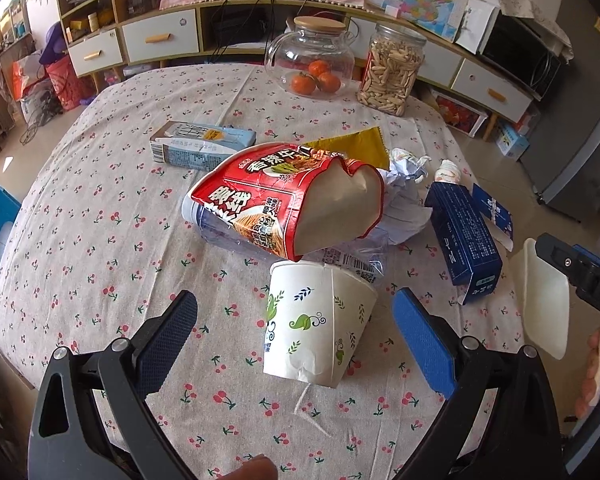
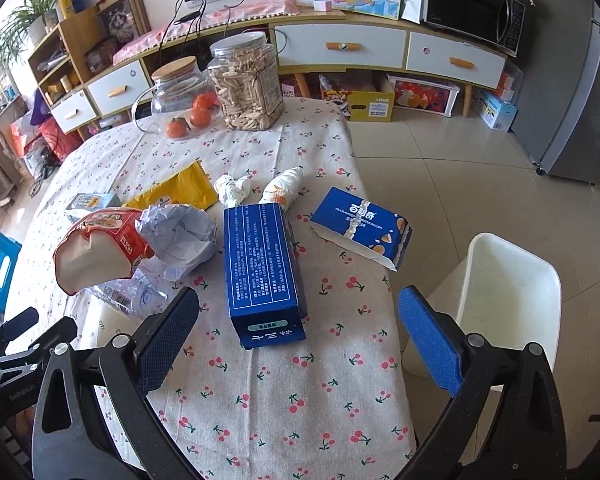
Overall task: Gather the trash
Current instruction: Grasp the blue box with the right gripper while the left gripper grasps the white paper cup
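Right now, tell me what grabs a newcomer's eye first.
The torn red snack bag gapes at the middle of the cherry-print tablecloth, lying on a crushed clear bottle. The leaf-print paper cup lies tipped between the open left claw, and the dark blue box before the open right claw.

Tiled floor [image 2: 440, 168], low sideboard [image 2: 340, 46]

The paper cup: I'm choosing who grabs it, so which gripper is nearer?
Left. The left gripper has open jaws on either side of the paper cup. The right gripper is off to the cup's right, facing the dark blue box.
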Action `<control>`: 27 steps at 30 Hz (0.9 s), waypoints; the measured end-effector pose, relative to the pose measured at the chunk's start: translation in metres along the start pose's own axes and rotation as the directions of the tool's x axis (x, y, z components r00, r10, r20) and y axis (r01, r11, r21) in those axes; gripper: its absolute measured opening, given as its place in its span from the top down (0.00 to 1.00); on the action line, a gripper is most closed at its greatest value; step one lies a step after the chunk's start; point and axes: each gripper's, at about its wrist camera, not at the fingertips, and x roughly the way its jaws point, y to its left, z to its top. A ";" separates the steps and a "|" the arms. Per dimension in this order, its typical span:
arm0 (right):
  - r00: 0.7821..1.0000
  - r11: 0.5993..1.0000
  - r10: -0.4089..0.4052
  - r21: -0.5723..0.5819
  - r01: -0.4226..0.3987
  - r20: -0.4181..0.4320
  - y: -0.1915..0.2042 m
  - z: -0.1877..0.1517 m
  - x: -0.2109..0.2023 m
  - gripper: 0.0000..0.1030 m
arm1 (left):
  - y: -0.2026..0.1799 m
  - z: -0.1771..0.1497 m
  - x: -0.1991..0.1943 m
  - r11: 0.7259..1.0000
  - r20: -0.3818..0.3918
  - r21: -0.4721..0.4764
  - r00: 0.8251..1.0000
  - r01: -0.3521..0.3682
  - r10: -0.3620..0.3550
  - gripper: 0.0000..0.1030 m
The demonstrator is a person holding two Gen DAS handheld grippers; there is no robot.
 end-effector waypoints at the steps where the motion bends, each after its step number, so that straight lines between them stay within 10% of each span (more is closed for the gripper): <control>1: 1.000 1.000 0.005 -0.016 -0.006 -0.022 0.002 0.002 0.007 0.07 | -0.001 0.003 0.002 1.000 -0.010 0.021 1.000 -0.012 0.013 0.07; 20: 0.976 0.997 0.056 -0.037 -0.065 -0.209 0.025 0.024 0.096 0.07 | 0.001 -0.007 0.036 0.991 -0.114 0.134 0.993 0.018 -0.003 0.07; 27: 0.970 0.998 0.048 -0.033 -0.057 -0.240 0.023 0.016 0.106 0.48 | -0.004 -0.007 0.053 0.988 -0.158 0.152 0.988 0.026 -0.001 0.07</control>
